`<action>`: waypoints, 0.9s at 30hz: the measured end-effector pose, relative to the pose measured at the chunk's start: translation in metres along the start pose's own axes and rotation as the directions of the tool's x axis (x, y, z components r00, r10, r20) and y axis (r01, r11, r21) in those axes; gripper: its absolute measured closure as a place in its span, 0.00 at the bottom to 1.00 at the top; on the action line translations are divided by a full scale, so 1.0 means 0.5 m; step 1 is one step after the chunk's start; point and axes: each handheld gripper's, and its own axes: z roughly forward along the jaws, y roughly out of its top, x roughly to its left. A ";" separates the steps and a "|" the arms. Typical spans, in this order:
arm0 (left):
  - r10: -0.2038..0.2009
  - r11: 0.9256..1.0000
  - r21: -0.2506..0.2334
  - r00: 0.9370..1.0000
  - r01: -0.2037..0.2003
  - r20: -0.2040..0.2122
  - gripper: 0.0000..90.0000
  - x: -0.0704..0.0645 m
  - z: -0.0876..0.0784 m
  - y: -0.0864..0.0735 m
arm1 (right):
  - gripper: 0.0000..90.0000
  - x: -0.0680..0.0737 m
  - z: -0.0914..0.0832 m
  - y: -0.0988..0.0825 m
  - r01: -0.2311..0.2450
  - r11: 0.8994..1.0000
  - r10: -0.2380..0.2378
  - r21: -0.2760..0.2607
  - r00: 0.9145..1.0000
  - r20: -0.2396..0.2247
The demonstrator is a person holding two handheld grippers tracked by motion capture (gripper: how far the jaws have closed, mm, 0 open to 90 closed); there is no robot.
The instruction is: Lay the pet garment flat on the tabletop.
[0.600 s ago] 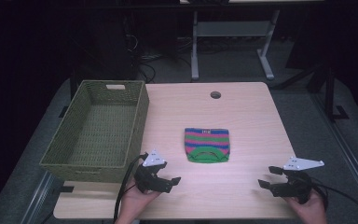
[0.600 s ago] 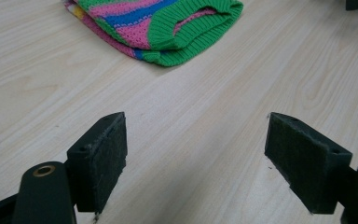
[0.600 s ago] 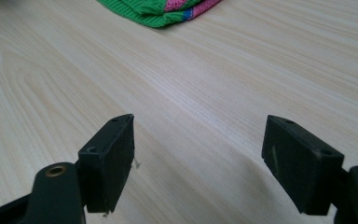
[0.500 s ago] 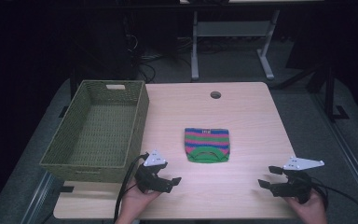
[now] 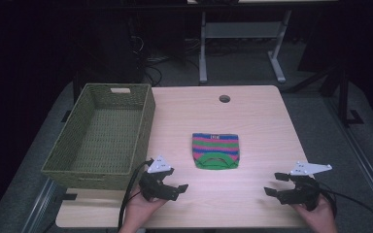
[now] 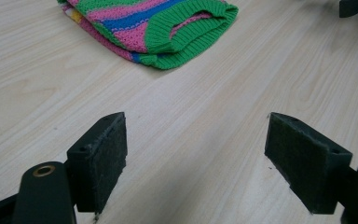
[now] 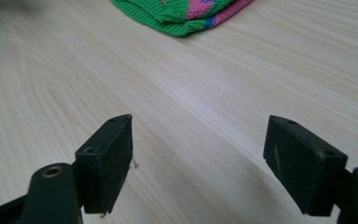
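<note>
1. Both black two-jaw grippers stand with their jaws wide apart and nothing between them: the left gripper (image 5: 171, 187) hovers low over the near edge of the pale wooden table (image 5: 262, 121), just in front of the near right corner of the basket, and the right gripper (image 5: 278, 184) hovers near the table's near right corner.
2. Compared with the high views from half a second ago, almost nothing has changed: each hand sits in the same spot, the jaws are equally spread, and the cloth has not shifted.
3. That stillness suggests the work has not yet begun; this looks like the poised start of a reach rather than a step in progress.
4. Between the two grippers and a little farther up the table lies the folded knitted garment with pink, blue and green stripes and a green ribbed hem (image 5: 215, 150), flat on the wood and apart from both grippers.
5. In the left gripper view the garment (image 6: 154, 28) lies ahead of the open jaws, with bare table between; in the right gripper view its green edge (image 7: 182, 11) is likewise ahead and untouched.
6. To the left stands the olive-green woven rectangular basket (image 5: 145, 116), empty as far as can be seen, a likely destination for the garment.
7. Everything therefore remains to be done: approach, grasp, lift, place.
</note>
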 end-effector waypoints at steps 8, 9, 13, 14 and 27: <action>0.003 1.000 0.009 1.000 -0.003 0.005 0.22 0.000 0.013 0.005 | 0.25 0.011 0.019 0.023 0.025 1.000 -0.025 0.000 0.999 -0.027; 0.008 1.000 0.010 1.000 -0.008 0.005 0.23 0.000 0.014 0.005 | 0.25 0.013 0.020 0.024 0.024 1.000 -0.024 0.003 0.999 -0.029; 0.010 1.000 0.003 1.000 -0.010 0.005 0.23 0.000 0.013 0.006 | 0.25 0.016 0.029 0.028 0.037 0.999 -0.037 0.005 0.999 -0.039; 0.011 1.000 0.004 1.000 -0.011 0.006 0.23 0.001 0.013 0.006 | 0.25 0.017 0.030 0.030 0.035 0.999 -0.034 0.010 0.999 -0.039; 0.036 0.999 0.026 0.999 -0.036 0.000 0.24 -0.001 0.023 0.012 | 0.25 0.020 0.052 0.062 0.066 0.997 -0.065 0.032 0.997 -0.045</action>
